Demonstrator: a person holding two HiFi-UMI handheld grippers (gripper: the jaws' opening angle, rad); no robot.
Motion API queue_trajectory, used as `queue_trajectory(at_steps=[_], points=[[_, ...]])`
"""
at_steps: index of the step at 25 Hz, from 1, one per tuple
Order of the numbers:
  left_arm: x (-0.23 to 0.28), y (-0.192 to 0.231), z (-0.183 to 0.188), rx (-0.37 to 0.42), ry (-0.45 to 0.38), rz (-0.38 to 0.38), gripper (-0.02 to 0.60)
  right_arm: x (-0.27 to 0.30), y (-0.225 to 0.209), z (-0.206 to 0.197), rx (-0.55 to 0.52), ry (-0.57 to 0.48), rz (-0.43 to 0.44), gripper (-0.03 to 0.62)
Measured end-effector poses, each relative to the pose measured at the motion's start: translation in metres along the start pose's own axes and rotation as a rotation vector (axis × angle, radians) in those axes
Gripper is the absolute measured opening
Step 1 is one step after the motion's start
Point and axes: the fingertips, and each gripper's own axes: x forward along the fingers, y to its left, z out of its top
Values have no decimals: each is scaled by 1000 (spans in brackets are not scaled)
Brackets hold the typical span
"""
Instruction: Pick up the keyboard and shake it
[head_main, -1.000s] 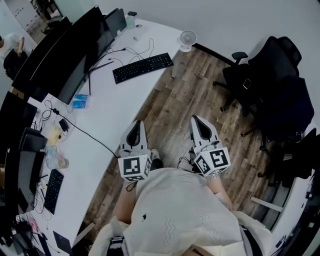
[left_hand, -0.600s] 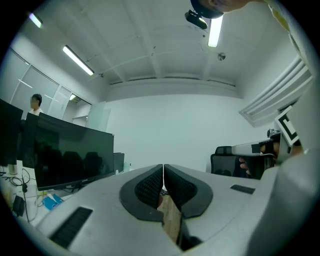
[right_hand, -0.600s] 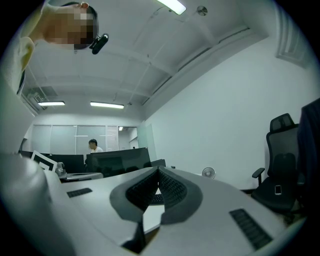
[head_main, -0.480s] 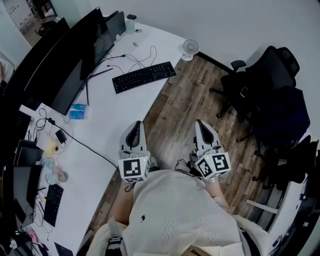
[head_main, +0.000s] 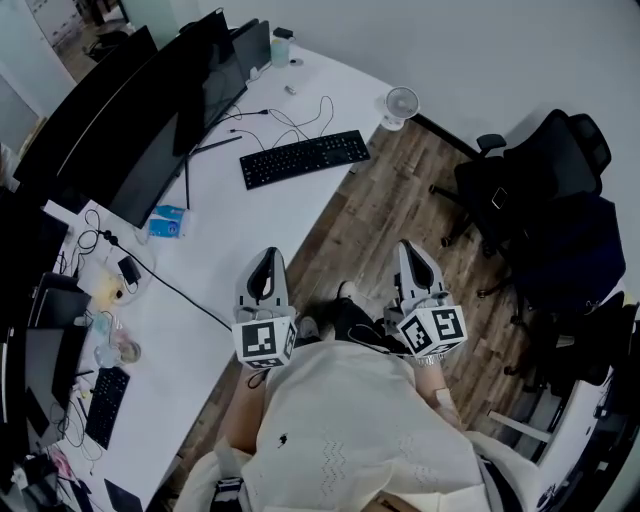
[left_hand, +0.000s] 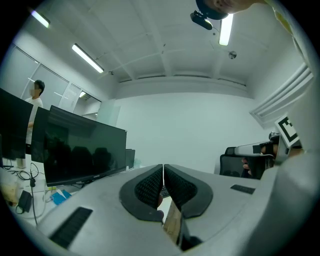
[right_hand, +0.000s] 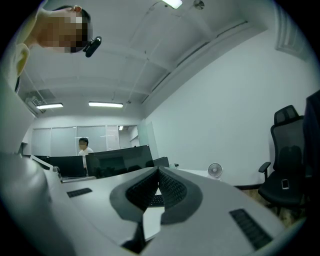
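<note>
Head view: nearest, the left gripper (head_main: 265, 260), fingers (left_hand: 147, 189) clenched on nothing, and the right gripper (head_main: 409, 251), likewise clenched empty, point level beside the white bench (head_main: 250, 235), well short of the black keyboard (head_main: 305, 158) lying farther along it.

the left gripper (left_hand: 163, 170) fills the lower part of the view, just right of a wide dark monitor (left_hand: 80, 150) and nearer the camera. its two ribbed black pads (left_hand: 147, 187) meet along a thin seam with nothing between them. below the monitor's left end lie a blue packet (left_hand: 59, 196) and some cables (left_hand: 22, 192). behind that same end stands a person in a white top (left_hand: 34, 100). above the monitor run ceiling strip lights (left_hand: 87, 57). well to the right of the monitor stands a black office chair (left_hand: 231, 162), and beside it is the right gripper (left_hand: 247, 148) with its marker cube.
</note>
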Motion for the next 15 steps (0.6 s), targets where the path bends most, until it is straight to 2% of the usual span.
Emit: queue_trajectory(at_steps=[4,7,11,15], points=[[3,10,-2,26,9,36,18,23,3,-9,11,27,42,0],[9,27,-6,46,27,89,18,52,10,-13,13,30,107,0],[26,48,-7,31,34,158,18,90,15,-10,5,35,172,1],[55,55,-6,33,38,192,18,123,4,-13,-6,65,209,0]])
